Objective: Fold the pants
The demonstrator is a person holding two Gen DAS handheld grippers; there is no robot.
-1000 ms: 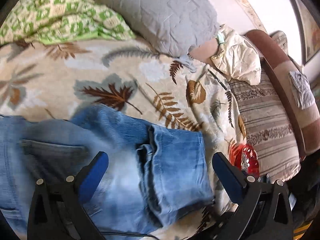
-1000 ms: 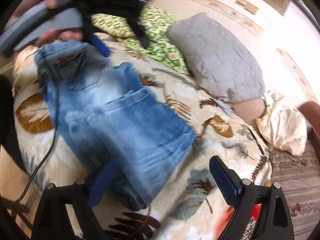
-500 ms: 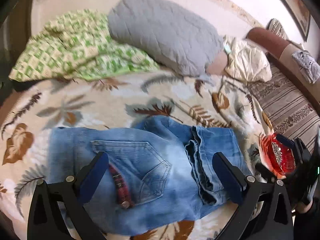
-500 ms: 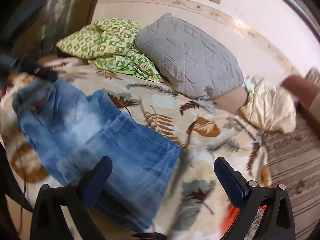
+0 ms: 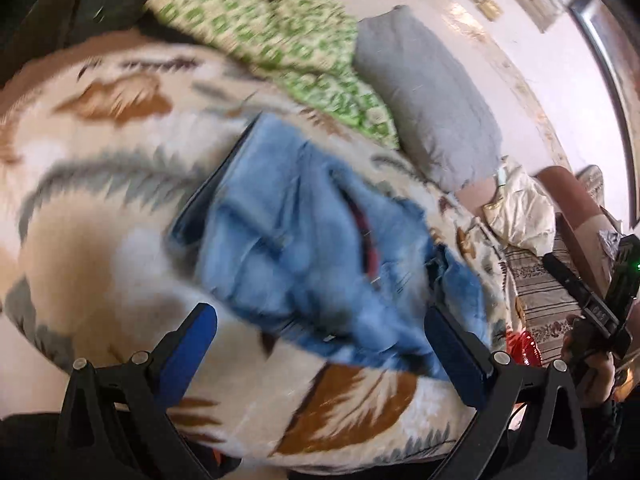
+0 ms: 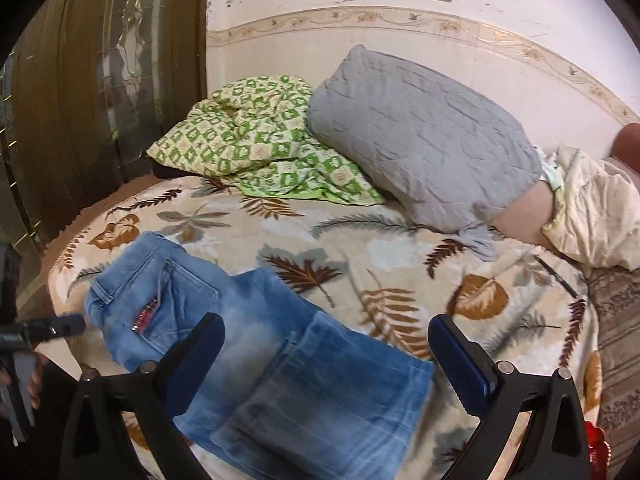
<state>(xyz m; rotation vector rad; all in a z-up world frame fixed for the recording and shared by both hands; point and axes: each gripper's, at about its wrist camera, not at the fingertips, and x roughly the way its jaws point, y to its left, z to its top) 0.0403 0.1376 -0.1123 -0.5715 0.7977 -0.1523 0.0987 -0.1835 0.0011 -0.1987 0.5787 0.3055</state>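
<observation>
Bed blanket (image 6: pixel 360 248) | folded jeans (image 6: pixel 280 380) lengthwise: waistband far-left, hems near-right

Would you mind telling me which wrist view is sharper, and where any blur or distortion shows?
Right wrist view: mostly sharp, faded blue denim jeans slightly soft near the camera. Left wrist view: heavy motion blur over jeans and leaf-print cream blanket. Both: fisheye bending, dark corners.

I'm seeing the pants (image 6: pixel 280 376) showing as faded blue denim, matt, coarse weave, stitched seams. Blanket (image 6: pixel 400 280) under them is looking fleecy and soft. Grey pillow (image 6: pixel 420 140) is reading as quilted matt cloth. Gripper frames are looking like matt black plastic, with 2 smooth blue pads (image 6: pixel 460 352) each and shiny metal bolts.
</observation>
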